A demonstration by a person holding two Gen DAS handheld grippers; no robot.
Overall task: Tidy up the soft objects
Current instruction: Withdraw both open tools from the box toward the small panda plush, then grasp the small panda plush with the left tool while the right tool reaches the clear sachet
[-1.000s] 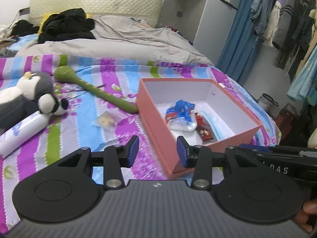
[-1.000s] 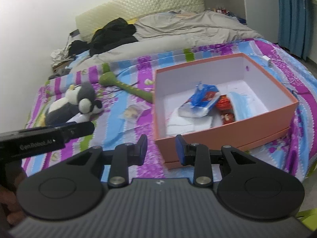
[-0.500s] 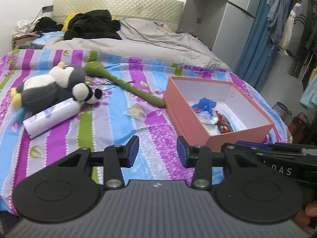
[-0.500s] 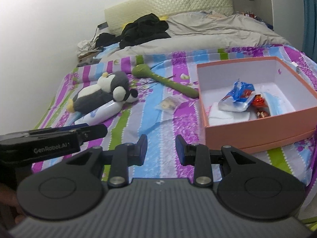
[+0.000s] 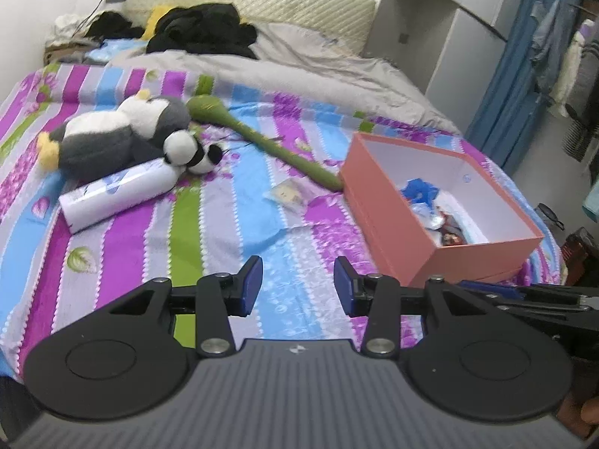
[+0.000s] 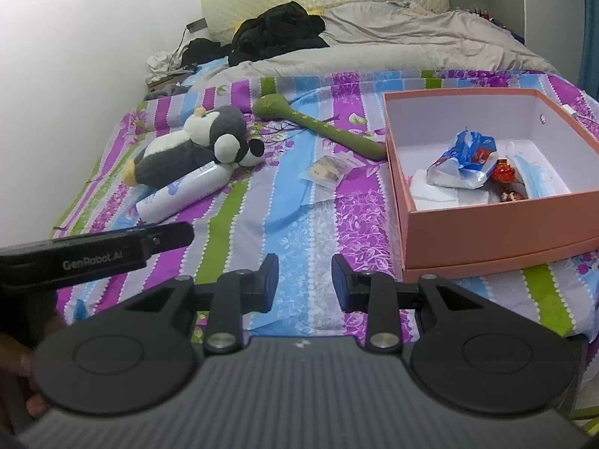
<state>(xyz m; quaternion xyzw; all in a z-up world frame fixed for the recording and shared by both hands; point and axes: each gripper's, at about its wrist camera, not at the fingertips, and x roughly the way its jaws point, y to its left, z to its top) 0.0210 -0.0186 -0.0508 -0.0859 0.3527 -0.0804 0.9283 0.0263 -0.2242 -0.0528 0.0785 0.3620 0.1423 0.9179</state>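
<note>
Plainly both the left gripper (image 5: 298, 285) and right gripper (image 6: 305, 282) hover with jaws apart and empty above the striped bed (image 5: 194, 232); plush penguin (image 5: 119, 134) lies well left of the pink box (image 6: 498, 228).

Bare sheet (image 5: 224, 239) before box (image 5: 397, 224)

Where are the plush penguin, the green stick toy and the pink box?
plush penguin (image 6: 194, 146), right wrist view, on its grey and white body.
green stick toy (image 6: 329, 131), right wrist view, on the middle of its shaft.
pink box (image 6: 501, 232), right wrist view, on its near outer wall.
</note>
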